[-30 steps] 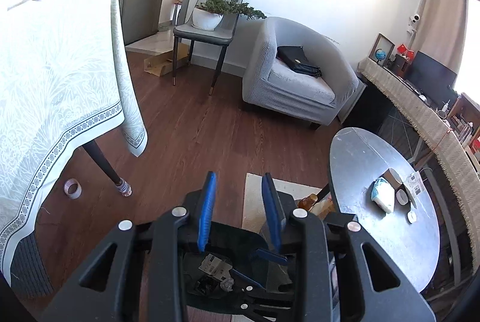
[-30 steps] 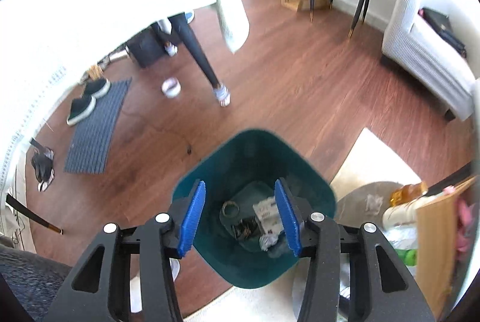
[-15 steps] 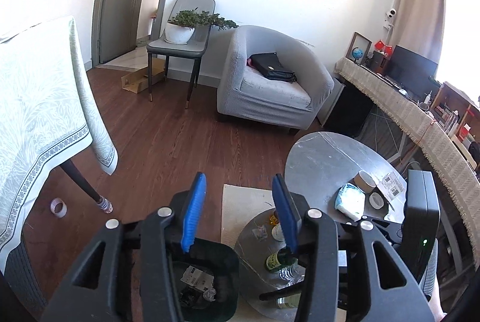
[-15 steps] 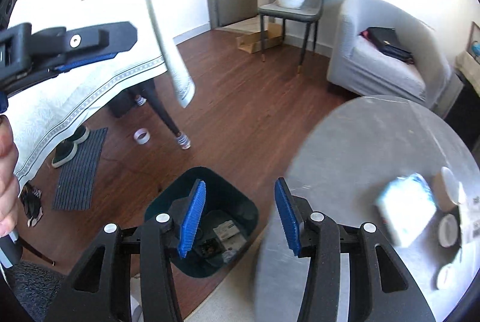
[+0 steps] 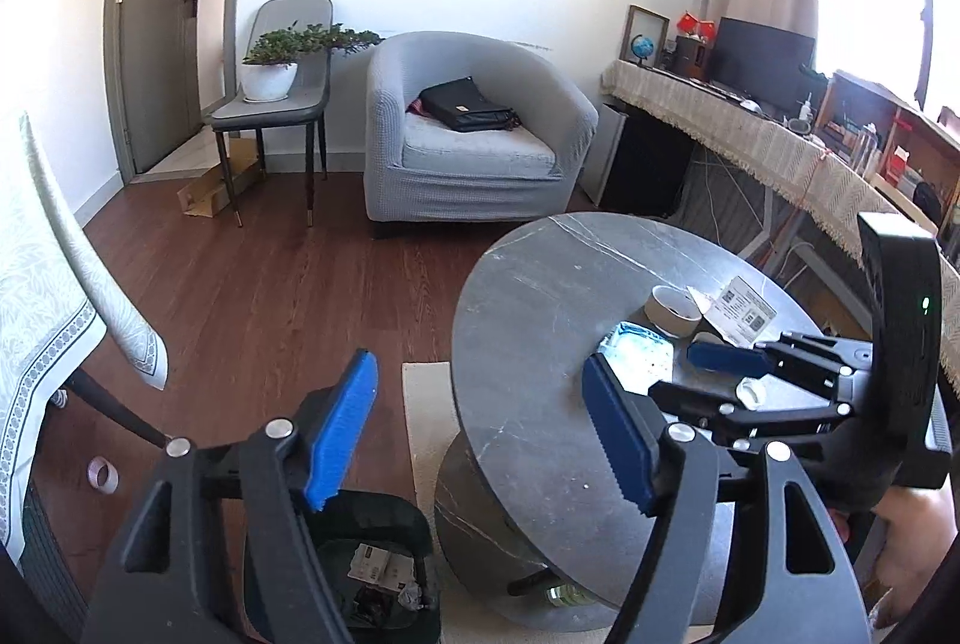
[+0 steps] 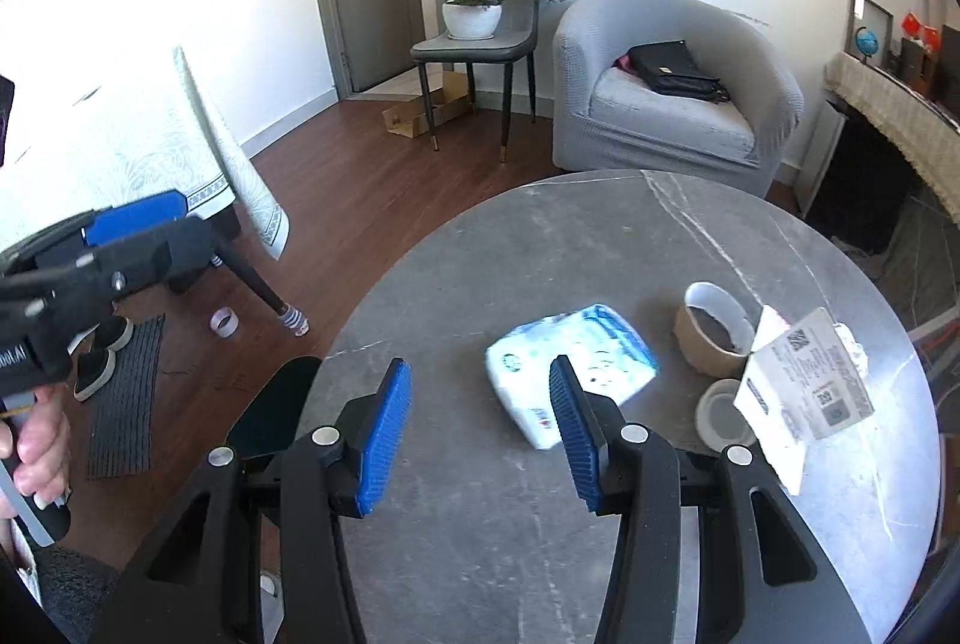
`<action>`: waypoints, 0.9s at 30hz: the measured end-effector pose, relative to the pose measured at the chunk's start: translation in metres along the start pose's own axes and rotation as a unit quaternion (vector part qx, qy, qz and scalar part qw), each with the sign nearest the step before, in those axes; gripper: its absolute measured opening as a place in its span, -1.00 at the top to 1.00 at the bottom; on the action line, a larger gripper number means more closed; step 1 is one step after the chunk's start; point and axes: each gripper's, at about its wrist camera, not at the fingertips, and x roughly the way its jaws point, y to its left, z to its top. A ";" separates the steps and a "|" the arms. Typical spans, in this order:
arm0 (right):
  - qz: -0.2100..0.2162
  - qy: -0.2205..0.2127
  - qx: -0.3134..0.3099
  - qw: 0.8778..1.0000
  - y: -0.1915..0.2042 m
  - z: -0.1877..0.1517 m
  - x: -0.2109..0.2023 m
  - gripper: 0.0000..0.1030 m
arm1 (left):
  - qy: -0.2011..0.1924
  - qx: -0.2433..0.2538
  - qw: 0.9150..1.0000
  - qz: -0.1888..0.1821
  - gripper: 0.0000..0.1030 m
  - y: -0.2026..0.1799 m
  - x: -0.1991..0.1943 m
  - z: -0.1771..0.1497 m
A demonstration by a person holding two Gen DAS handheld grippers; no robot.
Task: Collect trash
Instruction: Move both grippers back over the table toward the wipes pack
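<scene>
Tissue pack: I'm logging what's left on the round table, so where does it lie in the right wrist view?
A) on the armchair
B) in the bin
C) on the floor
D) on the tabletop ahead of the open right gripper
D: the tissue pack lies on the round table, ahead of the open right gripper.

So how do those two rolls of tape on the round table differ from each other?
The brown tape roll is taller and stands farther from the camera; the white tape roll is lower, flatter and sits nearer, partly hidden by the paper box. The brown one has a white inner lining and a dark bottom; the white one is pale all over. Both lie flat, hole upward, on the grey round table, close together.
</scene>
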 end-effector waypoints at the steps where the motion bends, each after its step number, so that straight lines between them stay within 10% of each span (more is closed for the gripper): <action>1: -0.005 -0.001 0.005 1.000 -0.006 -0.001 -0.002 0.06 | 0.004 0.006 1.000 -0.003 -0.47 -0.005 0.005 -0.001; 27: -0.040 0.033 0.061 0.997 -0.108 -0.055 -0.011 -0.32 | 0.084 0.086 0.991 -0.054 -0.64 -0.095 0.112 -0.016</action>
